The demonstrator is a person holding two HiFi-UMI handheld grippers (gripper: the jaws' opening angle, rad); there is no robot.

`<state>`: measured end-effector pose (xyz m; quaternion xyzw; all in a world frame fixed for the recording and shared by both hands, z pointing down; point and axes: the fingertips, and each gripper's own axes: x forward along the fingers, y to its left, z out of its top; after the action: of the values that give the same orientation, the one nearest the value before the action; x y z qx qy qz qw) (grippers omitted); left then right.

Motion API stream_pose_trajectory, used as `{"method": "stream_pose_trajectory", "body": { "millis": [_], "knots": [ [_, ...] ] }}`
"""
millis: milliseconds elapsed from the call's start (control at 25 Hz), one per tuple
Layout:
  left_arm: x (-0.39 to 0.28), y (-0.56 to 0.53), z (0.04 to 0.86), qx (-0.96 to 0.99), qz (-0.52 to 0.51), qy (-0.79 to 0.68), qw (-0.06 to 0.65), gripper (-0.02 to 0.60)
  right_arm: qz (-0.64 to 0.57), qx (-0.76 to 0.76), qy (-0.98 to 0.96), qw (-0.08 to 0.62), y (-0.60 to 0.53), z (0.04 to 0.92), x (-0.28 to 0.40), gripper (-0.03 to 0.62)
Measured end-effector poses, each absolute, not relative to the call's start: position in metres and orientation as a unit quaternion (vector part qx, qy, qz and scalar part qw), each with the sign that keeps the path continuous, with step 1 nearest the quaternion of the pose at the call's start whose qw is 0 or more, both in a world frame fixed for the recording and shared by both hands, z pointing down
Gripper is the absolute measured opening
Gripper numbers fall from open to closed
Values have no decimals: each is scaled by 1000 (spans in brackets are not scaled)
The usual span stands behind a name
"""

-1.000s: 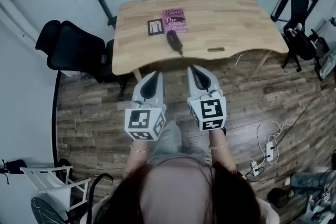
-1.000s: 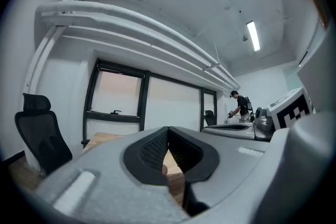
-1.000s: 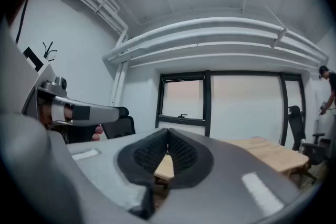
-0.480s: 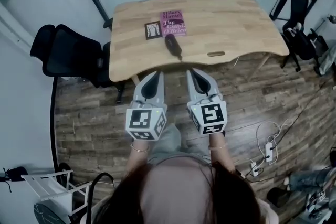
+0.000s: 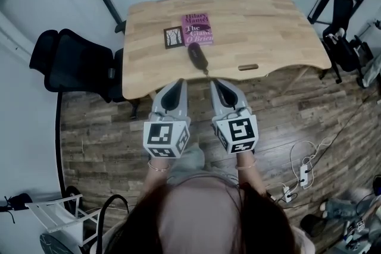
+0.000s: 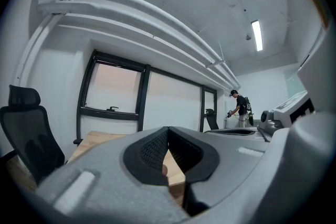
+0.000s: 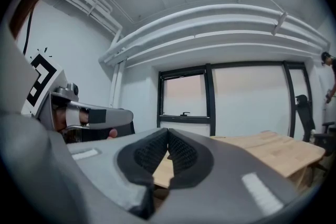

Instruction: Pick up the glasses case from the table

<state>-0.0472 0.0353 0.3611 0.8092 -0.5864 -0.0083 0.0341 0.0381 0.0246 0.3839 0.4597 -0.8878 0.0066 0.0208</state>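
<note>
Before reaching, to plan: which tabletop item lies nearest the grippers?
The dark glasses case, lying closer to them than the pink book and black card.

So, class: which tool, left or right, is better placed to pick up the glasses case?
Probably the right tool: its tip lies nearer the glasses case and its near end than the left tool. Both are shut and empty.
</note>
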Motion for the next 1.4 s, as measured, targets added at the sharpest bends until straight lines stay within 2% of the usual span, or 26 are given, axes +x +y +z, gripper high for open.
{"method": "stream_pose_trajectory", "body": {
  "millis": [240,920,1400],
  "knots": [
    [-51,6,365,816,-3,-577,38,9,4,467,-883,38,-7,391,29,3],
    [-89,-70,363,831,-3,-555,42,9,57,476,-877,26,-84,398,-7,3],
    [-110,-107,365,841,-11,-539,45,9,36,507,-860,40,-121,403,-22,3]
  ]
}}
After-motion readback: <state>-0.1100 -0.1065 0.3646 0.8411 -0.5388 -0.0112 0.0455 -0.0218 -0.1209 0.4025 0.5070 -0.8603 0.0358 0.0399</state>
